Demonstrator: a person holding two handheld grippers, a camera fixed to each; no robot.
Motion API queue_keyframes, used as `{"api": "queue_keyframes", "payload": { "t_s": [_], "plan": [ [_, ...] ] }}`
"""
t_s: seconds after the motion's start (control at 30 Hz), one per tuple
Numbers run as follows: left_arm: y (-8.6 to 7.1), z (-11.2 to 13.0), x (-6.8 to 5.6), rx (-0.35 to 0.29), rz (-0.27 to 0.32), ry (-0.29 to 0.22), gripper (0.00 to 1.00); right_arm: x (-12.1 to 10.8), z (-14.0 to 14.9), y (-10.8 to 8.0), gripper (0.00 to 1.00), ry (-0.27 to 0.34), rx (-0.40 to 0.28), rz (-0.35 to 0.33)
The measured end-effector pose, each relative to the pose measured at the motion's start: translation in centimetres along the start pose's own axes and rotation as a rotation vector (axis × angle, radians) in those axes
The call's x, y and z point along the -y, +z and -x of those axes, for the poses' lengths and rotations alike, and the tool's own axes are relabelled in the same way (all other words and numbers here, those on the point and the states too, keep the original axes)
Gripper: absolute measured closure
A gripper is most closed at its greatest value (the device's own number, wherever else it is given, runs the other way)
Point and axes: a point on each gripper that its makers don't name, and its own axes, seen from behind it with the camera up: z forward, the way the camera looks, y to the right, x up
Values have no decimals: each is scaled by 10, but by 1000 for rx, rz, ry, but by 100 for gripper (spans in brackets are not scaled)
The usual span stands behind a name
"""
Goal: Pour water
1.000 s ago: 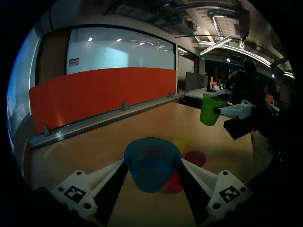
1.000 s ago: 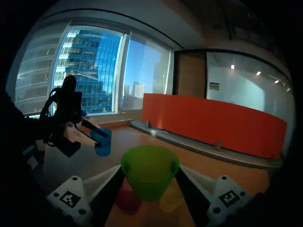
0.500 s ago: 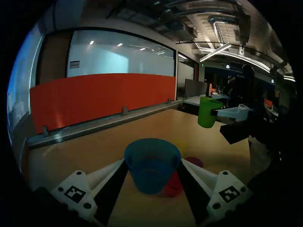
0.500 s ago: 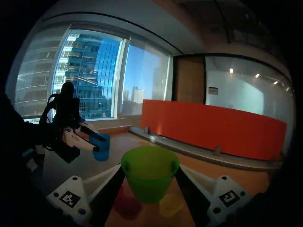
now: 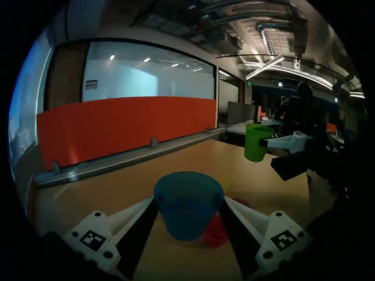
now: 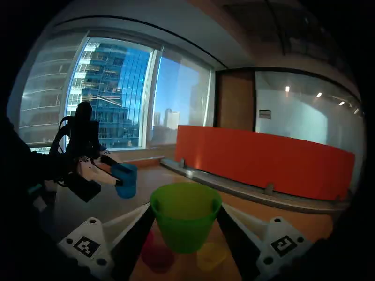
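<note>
Cups hang apart above the worktop [image 5: 117,187]: blue cup [image 5: 188,210] clamped in the left tool [image 5: 188,202], green cup [image 6: 186,220] in the right tool [image 6: 185,207]. Bring rims close, then tip slowly and steadily.

My left gripper view rides low over the table [image 5: 117,187], blue cup [image 5: 188,203] close in, facing the orange partition [image 5: 122,124]; right gripper [image 5: 258,143] w/ green cup [image 5: 253,152] sits far right. Right gripper view faces partition + windows [image 6: 108,107], left gripper [image 6: 123,179] far left. Shared: table, partition, cups.

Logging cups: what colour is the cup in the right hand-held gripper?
Green cup; best seen in the right gripper view.
</note>
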Motion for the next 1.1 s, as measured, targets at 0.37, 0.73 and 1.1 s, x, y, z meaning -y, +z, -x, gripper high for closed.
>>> {"api": "queue_keyframes", "payload": {
  "t_s": [0.37, 0.73, 1.1],
  "plan": [
    [-5, -23, 2, -34, -30, 72, 15, 11, 3, 2, 10, 10, 6, -44],
    [-9, -63, -1, -89, -77, 181, 15, 28, 10, 9, 10, 17, 18, -97],
    [-9, -97, -13, -109, -106, 317, 15, 48, 16, 20, 10, 29, 17, -154]
  ]
}}
